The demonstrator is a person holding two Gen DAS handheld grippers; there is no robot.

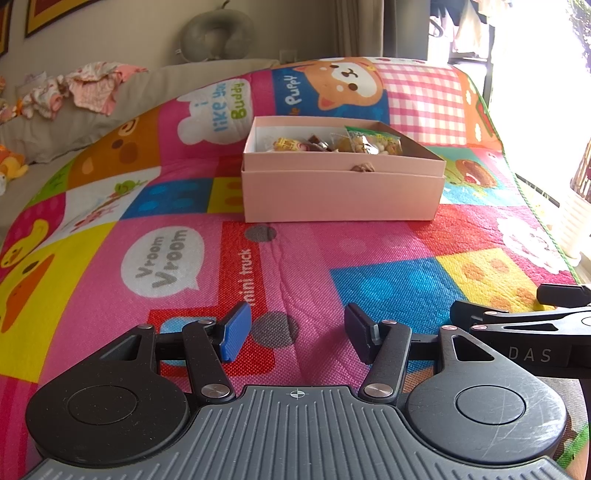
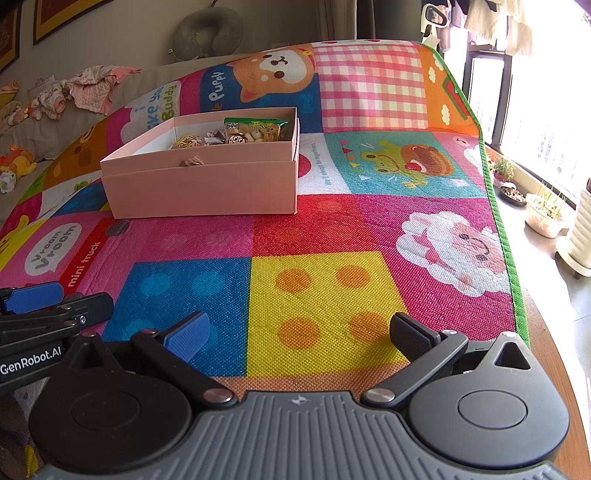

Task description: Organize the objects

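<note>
A pink cardboard box [image 1: 343, 192] stands on the colourful play mat [image 1: 295, 266], ahead of both grippers. It holds several snack packets, the largest a green one [image 1: 373, 139]. The box [image 2: 199, 184] and the green packet [image 2: 255, 129] also show at the left in the right wrist view. My left gripper [image 1: 297, 332] is open and empty, low over the mat, well short of the box. My right gripper [image 2: 299, 336] is open wide and empty over a yellow square, right of the left gripper [image 2: 33, 299].
A grey sofa with crumpled pink clothes [image 1: 92, 88] and a neck pillow [image 1: 218, 35] lies behind the mat. Plush toys [image 2: 16, 162] sit at the left. The mat's green edge [image 2: 502, 236] runs along the right, with plant pots [image 2: 546, 214] on the floor by the window.
</note>
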